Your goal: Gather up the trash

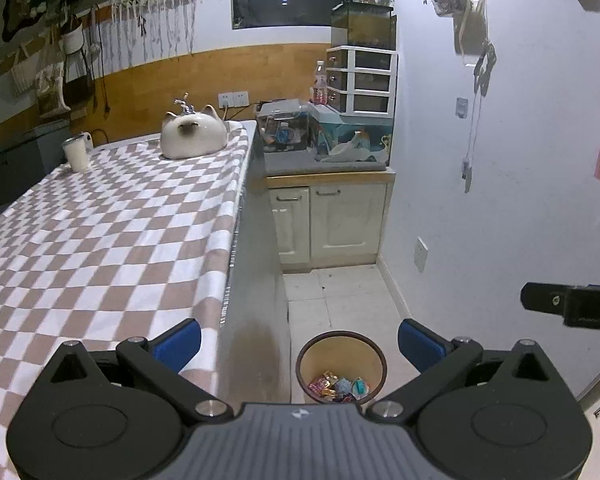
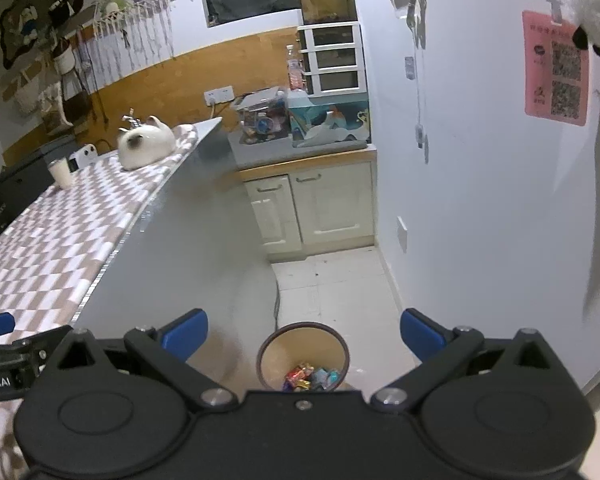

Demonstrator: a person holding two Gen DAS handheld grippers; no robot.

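A round brown trash bin (image 1: pixel 376 354) stands on the tiled floor beside the table; several colourful wrappers (image 1: pixel 338 386) lie in its bottom. It also shows in the right wrist view (image 2: pixel 270 346) with the wrappers (image 2: pixel 312 378) inside. My left gripper (image 1: pixel 300 340) is open and empty, held above the bin and the table's right edge. My right gripper (image 2: pixel 304 330) is open and empty, above the bin. Part of the right gripper (image 1: pixel 572 304) shows at the left view's right edge.
A table with a brown-and-white checked cloth (image 1: pixel 100 240) fills the left, carrying a white cat-shaped ceramic (image 1: pixel 194 134) and a white cup (image 1: pixel 76 154). A cream cabinet (image 1: pixel 328 216) with boxes and drawers stands behind. A white wall (image 1: pixel 500 200) closes the right.
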